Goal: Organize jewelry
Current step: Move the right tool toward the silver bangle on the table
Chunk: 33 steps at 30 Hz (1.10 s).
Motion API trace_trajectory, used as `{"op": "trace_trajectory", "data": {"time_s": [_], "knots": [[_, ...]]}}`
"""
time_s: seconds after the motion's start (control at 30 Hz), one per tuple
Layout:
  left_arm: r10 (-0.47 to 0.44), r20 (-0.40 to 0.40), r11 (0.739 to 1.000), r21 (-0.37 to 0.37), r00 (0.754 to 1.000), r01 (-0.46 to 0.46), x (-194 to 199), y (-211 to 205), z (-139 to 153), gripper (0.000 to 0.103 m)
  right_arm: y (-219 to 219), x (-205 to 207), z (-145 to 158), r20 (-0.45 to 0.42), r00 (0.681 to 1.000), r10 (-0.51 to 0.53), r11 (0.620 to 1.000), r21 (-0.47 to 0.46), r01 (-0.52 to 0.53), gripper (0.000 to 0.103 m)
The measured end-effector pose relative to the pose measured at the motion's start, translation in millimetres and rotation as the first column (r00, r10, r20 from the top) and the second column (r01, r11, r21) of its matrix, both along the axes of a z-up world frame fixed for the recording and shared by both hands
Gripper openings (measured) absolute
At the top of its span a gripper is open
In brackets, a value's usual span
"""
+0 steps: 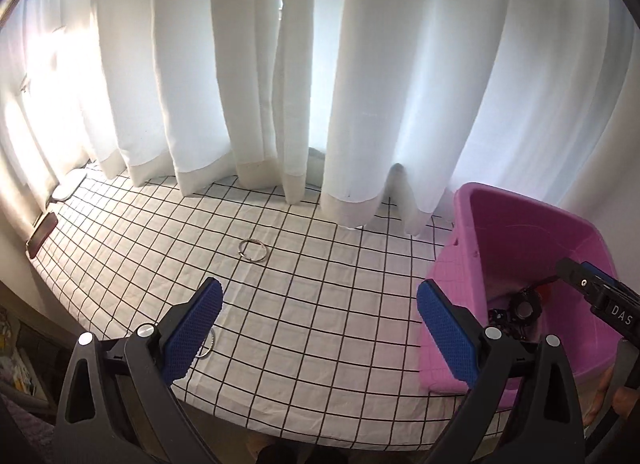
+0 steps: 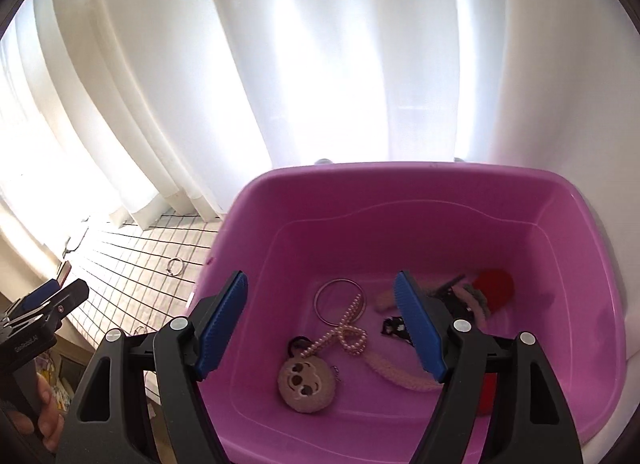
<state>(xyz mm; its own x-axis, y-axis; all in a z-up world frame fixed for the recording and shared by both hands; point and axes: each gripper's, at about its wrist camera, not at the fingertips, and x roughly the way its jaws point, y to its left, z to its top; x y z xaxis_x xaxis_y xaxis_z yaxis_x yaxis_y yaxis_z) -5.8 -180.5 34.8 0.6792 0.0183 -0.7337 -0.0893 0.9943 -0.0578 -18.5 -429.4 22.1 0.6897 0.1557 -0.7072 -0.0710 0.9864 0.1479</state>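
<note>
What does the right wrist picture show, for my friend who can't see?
The open right gripper hangs over a pink tub holding a pearl necklace, a silver bangle and a round smiling charm.

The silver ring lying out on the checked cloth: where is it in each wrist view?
Left wrist: silver ring at centre, on the checked cloth, left of the pink tub.
Right wrist: far left, small, just outside the tub's left wall.
Shared landmark: the pink tub.
</note>
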Motion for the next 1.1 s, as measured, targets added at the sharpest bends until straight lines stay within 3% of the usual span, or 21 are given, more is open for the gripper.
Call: {"op": "trace_trajectory", "data": {"time_s": [0.3,0.47,0.7,1.1], "knots": [[0.166,-0.009,0.986,-0.01,0.986,-0.166,-18.9,103.5,-17.2,0.096,101.4,-6.9,19.7,0.099,0.986,0.137,0.99,-0.002,-0.138,0.074],[0.218,-0.047,0.976,-0.021,0.975,-0.219,-26.9,144.6,-46.2,0.096,165.7,-7.1,11.2,0.099,0.969,0.225,0.974,-0.043,-0.221,0.075],[0.262,-0.119,0.963,-0.028,0.958,-0.267,-26.1,175.2,-102.6,0.096,226.9,21.2,-50.8,-0.007,0.962,0.274,0.961,-0.049,-0.274,0.075],[0.324,-0.179,0.94,-0.044,0.929,-0.337,-12.3,164.9,-176.8,0.096,256.1,85.5,-144.8,-0.143,0.922,0.359,0.927,-0.058,-0.37,0.075]]}}
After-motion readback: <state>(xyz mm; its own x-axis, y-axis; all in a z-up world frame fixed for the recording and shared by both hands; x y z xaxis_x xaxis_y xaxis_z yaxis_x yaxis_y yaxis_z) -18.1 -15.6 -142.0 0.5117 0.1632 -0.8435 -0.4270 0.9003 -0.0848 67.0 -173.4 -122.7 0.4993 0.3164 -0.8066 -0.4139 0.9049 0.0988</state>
